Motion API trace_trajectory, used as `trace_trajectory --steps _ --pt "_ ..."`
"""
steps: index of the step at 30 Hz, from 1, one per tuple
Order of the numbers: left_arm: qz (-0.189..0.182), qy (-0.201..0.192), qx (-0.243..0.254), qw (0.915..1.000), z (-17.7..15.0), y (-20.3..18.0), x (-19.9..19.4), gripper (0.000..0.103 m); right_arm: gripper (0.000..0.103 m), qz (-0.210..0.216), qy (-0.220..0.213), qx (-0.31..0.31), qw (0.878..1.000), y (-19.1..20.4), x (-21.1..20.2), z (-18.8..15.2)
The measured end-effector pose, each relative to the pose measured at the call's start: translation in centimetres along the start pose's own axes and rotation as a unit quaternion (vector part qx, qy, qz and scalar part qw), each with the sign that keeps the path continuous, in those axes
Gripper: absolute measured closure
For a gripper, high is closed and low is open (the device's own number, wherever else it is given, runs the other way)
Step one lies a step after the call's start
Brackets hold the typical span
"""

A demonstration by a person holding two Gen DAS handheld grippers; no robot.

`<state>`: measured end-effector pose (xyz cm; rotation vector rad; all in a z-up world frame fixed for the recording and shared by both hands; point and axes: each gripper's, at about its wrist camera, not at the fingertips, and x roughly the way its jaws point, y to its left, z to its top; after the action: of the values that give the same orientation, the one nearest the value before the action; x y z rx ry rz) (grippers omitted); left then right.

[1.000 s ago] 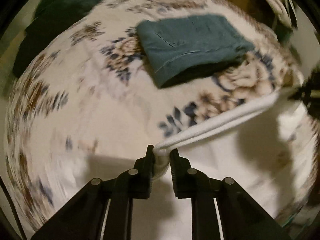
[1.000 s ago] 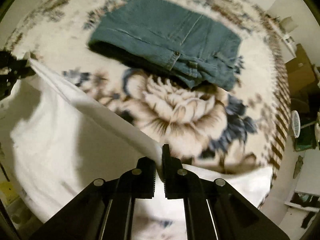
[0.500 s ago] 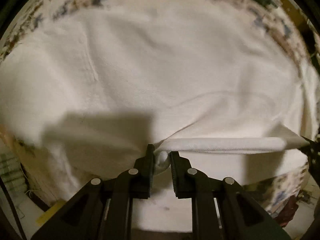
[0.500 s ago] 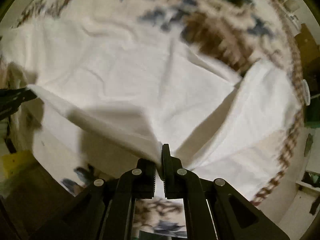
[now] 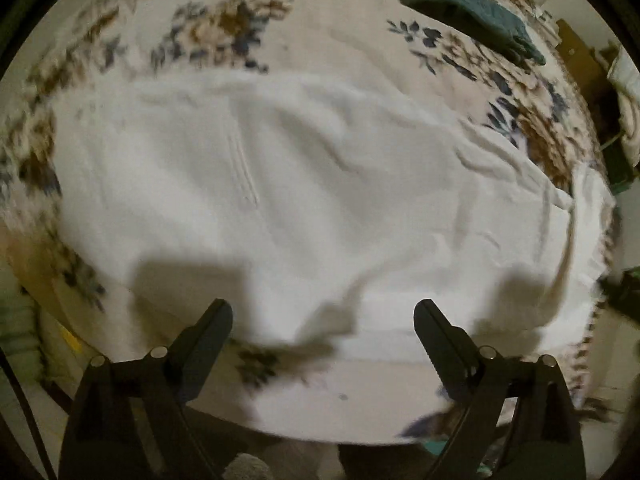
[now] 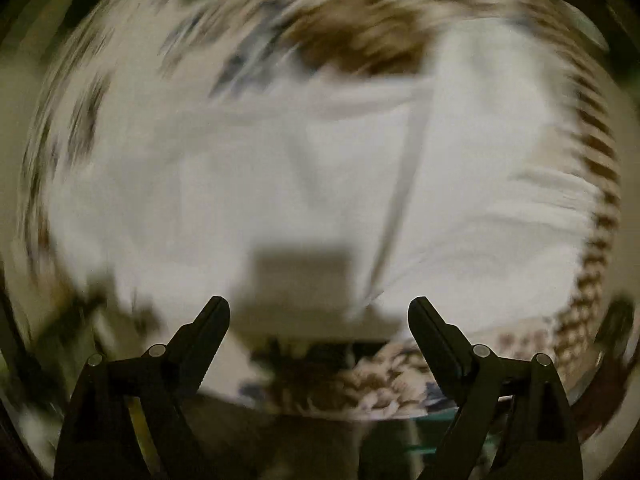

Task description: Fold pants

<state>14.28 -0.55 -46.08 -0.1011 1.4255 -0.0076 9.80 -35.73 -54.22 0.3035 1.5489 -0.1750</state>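
Both grippers hang spread wide with nothing between their fingers: the left gripper (image 5: pixel 323 308) and the right gripper (image 6: pixel 319 306), each pointing downward.

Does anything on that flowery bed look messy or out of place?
Slightly. The white fabric pants lie spread on the floral blanket with wrinkles and a bunched right edge. The folded teal jeans look tidy. Both tools are open, holding nothing.

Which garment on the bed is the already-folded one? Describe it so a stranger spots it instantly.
Start from the floral blanket covering the bed, where the white pants lie spread across the middle in the left wrist view. Look past them to the far right corner: the folded teal-green garment lies there, apart from the white cloth. It is the only dark, compact bundle on the blanket.
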Motion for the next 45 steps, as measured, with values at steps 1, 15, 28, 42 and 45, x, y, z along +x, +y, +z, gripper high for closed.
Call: trace_trajectory --steps 1,15,28,42,45 --pt "0.015 -0.001 0.002 0.9999 0.5 -0.1 0.4 0.010 0.010 -0.015 -0.012 0.013 1.000 -0.8 0.0 1.6" --pt "0.028 -0.023 0.012 0.9992 3.3 -6.8 3.4 0.010 0.096 -0.071 -0.090 0.197 0.974 -13.9 -0.6 6.9" --pt "0.033 0.009 0.032 0.9989 0.3 -10.8 4.7 0.010 0.050 0.201 -0.040 0.461 0.864 -25.2 9.8 -3.6" --pt "0.028 0.010 0.017 0.9994 -3.1 -9.4 2.9 0.010 0.101 0.170 -0.116 0.432 0.878 -22.3 0.9 -5.9" --pt "0.030 0.010 0.012 0.9994 -3.6 -8.6 2.5 0.010 0.095 0.141 -0.044 0.400 0.905 -25.6 3.7 -5.9"
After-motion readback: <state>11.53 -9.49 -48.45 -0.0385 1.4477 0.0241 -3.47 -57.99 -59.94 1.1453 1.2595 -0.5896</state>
